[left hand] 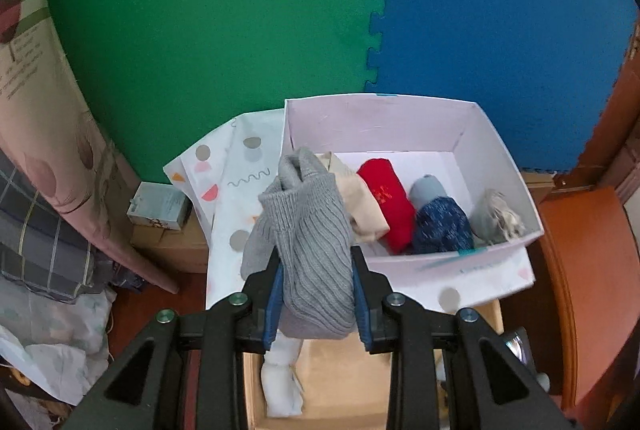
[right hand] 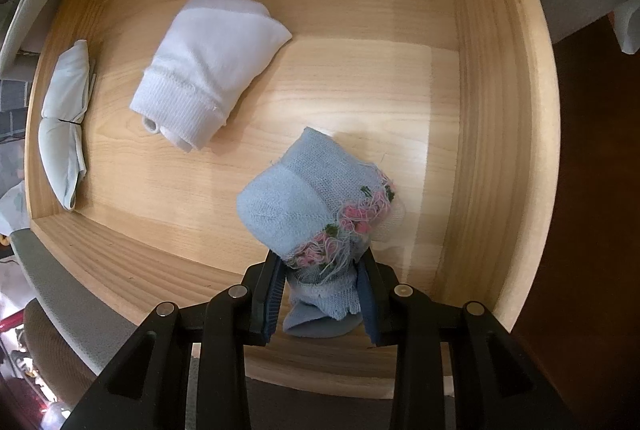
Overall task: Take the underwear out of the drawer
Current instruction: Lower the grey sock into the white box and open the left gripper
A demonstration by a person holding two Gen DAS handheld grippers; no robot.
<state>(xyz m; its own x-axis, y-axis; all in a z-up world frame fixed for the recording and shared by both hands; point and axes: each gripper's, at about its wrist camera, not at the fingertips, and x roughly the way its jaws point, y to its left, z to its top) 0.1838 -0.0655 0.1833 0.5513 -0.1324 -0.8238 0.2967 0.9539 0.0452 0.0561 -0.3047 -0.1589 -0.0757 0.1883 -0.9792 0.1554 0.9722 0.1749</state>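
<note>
Carrying a grey ribbed knit bundle (left hand: pixel 308 230), the left gripper (left hand: pixel 318 294) is clamped on it right by the white box (left hand: pixel 496 150) of rolled items, so I'd guess dropping it in comes next. Over in the wooden drawer (right hand: pixel 480 110), the right gripper (right hand: pixel 322 294) pinches a pale blue mesh roll (right hand: pixel 304 198) with pink embroidery; it needs lifting out. A white ribbed roll (right hand: pixel 208 70) waits nearby.
</note>
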